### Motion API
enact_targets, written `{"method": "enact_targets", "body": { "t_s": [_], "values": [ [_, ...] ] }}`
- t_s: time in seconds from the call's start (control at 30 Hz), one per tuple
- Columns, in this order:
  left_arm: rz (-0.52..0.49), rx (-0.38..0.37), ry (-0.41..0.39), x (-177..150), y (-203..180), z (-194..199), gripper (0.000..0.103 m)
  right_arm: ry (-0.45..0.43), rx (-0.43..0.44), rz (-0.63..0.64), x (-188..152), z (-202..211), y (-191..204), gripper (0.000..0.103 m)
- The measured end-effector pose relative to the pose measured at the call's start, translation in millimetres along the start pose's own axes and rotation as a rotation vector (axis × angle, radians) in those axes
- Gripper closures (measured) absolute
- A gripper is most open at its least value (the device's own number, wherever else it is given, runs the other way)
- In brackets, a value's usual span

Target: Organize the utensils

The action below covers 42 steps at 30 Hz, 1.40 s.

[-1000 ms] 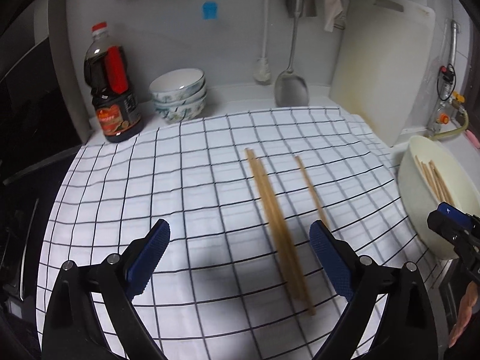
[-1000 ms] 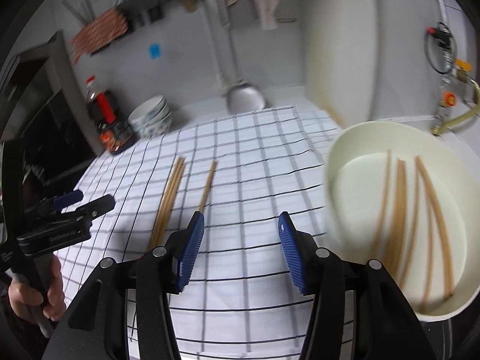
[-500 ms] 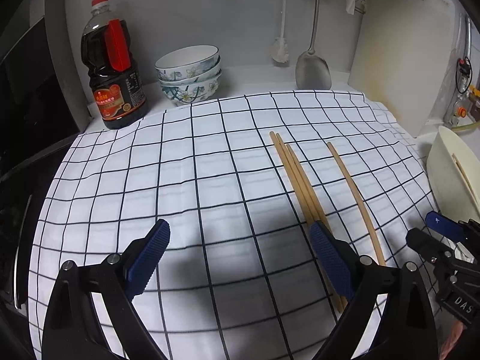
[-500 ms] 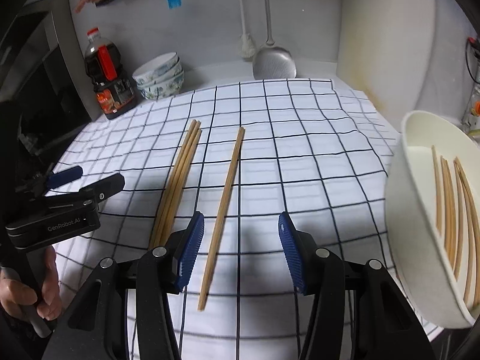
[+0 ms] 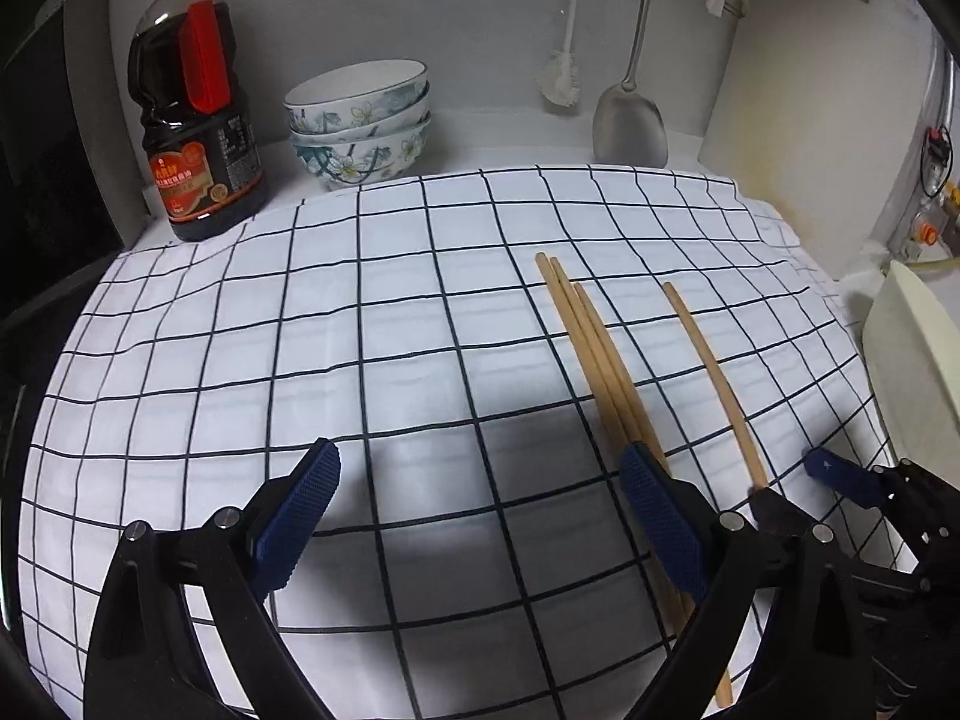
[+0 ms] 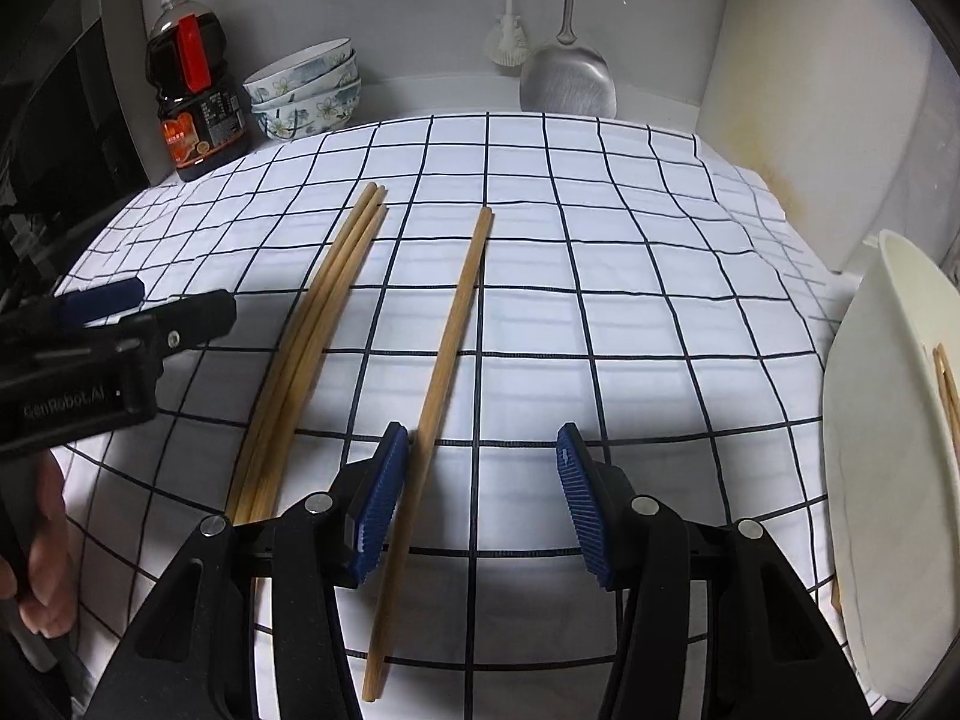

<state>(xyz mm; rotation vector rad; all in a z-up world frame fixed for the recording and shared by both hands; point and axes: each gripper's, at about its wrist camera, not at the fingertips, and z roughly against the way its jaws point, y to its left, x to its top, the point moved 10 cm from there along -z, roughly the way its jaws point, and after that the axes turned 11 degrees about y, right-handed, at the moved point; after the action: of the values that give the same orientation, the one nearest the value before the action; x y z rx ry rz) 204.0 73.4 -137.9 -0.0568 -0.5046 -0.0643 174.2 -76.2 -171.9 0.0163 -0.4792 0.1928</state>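
Three wooden chopsticks [image 5: 591, 342] lie bunched on the checked cloth [image 5: 360, 330]; a single chopstick [image 5: 711, 366] lies apart to their right. In the right wrist view the bundle [image 6: 327, 312] is left of the single chopstick [image 6: 450, 336]. My left gripper [image 5: 480, 516] is open and empty, low over the cloth, its right finger over the bundle. My right gripper [image 6: 477, 504] is open and empty; the single chopstick runs between its fingers, close to the left one. A white bowl [image 6: 864, 480] at the right holds more chopsticks [image 6: 948, 384].
A soy sauce bottle [image 5: 195, 108] and stacked patterned bowls [image 5: 363, 123] stand at the back left. A metal spatula [image 5: 630, 120] and brush [image 5: 561, 78] hang at the back wall. A white cutting board [image 5: 810, 78] leans at the back right.
Both grippers have moved forward and lower over the cloth. The right gripper has swung left from the bowl to straddle the single chopstick. The chopsticks have not moved.
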Motion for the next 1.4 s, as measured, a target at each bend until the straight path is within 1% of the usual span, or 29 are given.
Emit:
{"method": "enact_targets", "body": {
  "t_s": [0.1, 0.13, 0.17, 0.2, 0.27, 0.47, 0.6, 0.7, 0.97, 1.27, 1.3, 1.33, 1.37, 1.4],
  "values": [
    [0.001, -0.004, 0.013, -2.3, -0.1, -3.1, 0.011, -0.012, -0.022, 0.015, -0.7, 1.0, 1.5, 0.054],
    [0.001, 0.006, 0.011, -2.4, 0.6, -3.5, 0.011, -0.013, -0.025, 0.020, -0.7, 1.2, 2.3, 0.054],
    [-0.001, 0.019, 0.011, -2.1, 1.3, -3.8, 0.011, -0.014, -0.031, 0.024, -0.2, 1.2, 2.4, 0.055],
    [-0.003, 0.024, 0.011, -2.4, 1.3, -3.8, 0.011, -0.015, -0.035, 0.029, -0.2, 1.4, 3.1, 0.059],
    [-0.010, 0.025, 0.011, -2.8, -0.4, -4.1, 0.011, -0.017, -0.036, 0.036, -0.2, 1.7, 3.8, 0.060],
    [-0.033, 0.029, 0.020, -4.0, -7.2, -8.4, 0.011, -0.012, -0.035, -0.004, 0.3, 0.7, -10.2, 0.060],
    [-0.063, 0.030, 0.043, -7.7, -15.4, -14.4, 0.011, -0.003, -0.018, -0.044, 0.7, -0.8, -22.1, 0.060],
    [-0.077, 0.048, 0.045, -8.7, -17.5, -16.6, 0.010, 0.001, -0.008, -0.058, 0.6, -1.5, -26.2, 0.060],
    [-0.071, 0.062, 0.049, -5.4, -17.7, -20.3, 0.006, 0.000, -0.006, -0.048, 1.3, -1.7, -22.7, 0.060],
    [-0.027, 0.028, 0.072, -2.7, -16.6, -26.3, 0.006, -0.002, -0.005, -0.032, 2.1, -2.0, -18.0, 0.060],
    [-0.019, 0.031, 0.077, -2.7, -15.0, -27.2, 0.005, -0.002, -0.006, -0.030, 2.1, -2.0, -18.2, 0.060],
    [-0.024, 0.055, 0.102, -4.8, -13.3, -31.5, 0.006, -0.002, -0.009, -0.025, 2.2, -1.8, -17.7, 0.060],
    [-0.025, 0.050, 0.096, -4.5, -13.1, -30.0, 0.005, -0.003, -0.013, -0.022, 2.5, -1.9, -18.0, 0.060],
    [-0.033, 0.063, 0.094, -5.0, -12.4, -29.2, 0.005, -0.004, -0.020, -0.019, 2.5, -1.7, -18.5, 0.060]
  ]
}}
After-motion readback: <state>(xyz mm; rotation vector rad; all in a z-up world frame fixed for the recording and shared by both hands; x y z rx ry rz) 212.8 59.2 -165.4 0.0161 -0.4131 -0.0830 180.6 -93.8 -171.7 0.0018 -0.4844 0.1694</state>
